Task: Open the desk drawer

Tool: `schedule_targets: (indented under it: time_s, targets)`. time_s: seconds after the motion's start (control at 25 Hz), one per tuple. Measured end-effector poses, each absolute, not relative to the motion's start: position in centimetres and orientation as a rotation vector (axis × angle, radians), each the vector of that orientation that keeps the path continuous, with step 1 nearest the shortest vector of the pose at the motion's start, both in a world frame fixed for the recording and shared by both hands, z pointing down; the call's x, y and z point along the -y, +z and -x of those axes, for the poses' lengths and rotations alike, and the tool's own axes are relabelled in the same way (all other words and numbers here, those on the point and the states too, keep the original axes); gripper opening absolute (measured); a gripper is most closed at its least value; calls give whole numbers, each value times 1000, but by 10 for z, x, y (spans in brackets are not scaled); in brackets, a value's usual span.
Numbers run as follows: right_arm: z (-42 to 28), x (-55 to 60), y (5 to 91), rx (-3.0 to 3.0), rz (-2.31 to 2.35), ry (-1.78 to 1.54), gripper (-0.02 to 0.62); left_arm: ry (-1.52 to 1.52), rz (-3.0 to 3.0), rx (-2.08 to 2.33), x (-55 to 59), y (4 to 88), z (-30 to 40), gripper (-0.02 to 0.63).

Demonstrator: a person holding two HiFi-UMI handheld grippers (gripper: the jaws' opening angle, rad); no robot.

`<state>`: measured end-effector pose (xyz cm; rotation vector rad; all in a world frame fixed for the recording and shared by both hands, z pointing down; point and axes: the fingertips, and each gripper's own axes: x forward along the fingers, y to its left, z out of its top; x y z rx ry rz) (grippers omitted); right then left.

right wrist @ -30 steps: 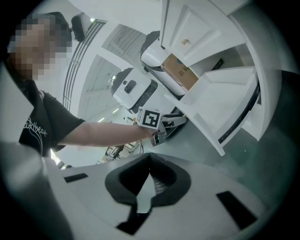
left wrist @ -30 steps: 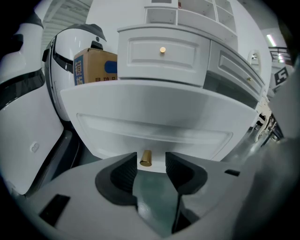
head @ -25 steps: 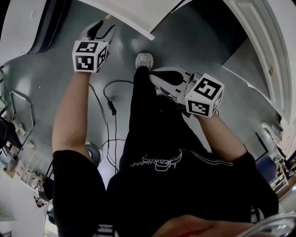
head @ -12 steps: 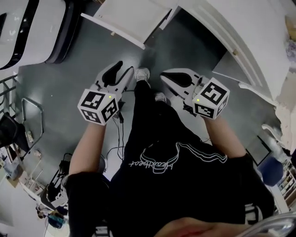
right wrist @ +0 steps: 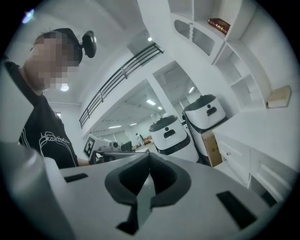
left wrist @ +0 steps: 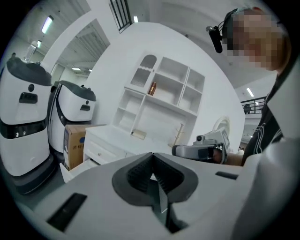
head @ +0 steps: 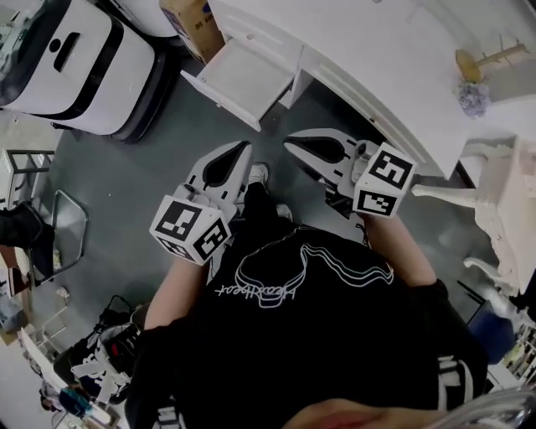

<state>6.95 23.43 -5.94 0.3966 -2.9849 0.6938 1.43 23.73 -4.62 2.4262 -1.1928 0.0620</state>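
The white desk [head: 377, 59] runs along the top of the head view, and its left drawer [head: 243, 80] is pulled out over the grey floor. Both grippers hang in the air in front of the person's chest, well short of the desk and touching nothing. My left gripper [head: 241, 151] [left wrist: 152, 154] has just closed its jaws, which meet at the tips with nothing between them. My right gripper [head: 291, 142] [right wrist: 150, 153] is also shut and empty. The left gripper view shows the desk [left wrist: 108, 140], the open drawer [left wrist: 68, 171] and the right gripper beyond.
Two white robots [head: 75, 59] and a cardboard box [head: 188, 21] stand left of the desk. A shelf unit [left wrist: 164, 93] rises above it, with a wooden peg stand [head: 494, 57] on the desktop. A white chair [head: 494, 218] is at right. Cables and clutter [head: 109, 352] lie at lower left.
Both grippers have risen from near the floor to chest height and levelled out. The head view has swung up, so the desk and its open drawer now show in full.
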Motion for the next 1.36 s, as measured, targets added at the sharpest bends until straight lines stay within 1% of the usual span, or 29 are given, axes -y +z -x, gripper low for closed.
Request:
schedule_targets:
  time_s: [0.12, 0.32, 0.64, 0.88, 1.36]
  targets:
    - [-70, -248, -84, 3017, -388, 577, 6, 28, -2467, 1194, -254, -78, -24, 5]
    - [-66, -271, -125, 3083, -324, 503, 6, 4, -2491, 1204, -278, -115, -25, 5]
    - [-73, -283, -146, 3116, -359, 409, 6, -44, -2547, 1208, -294, -146, -31, 5]
    - [-90, -288, -150, 3116, -428, 371, 6, -20, -2565, 1207, -302, -149, -39, 5]
    - [-77, -260, -132, 3095, -495, 415, 6, -19, -2573, 1192, -275, -134, -22, 5]
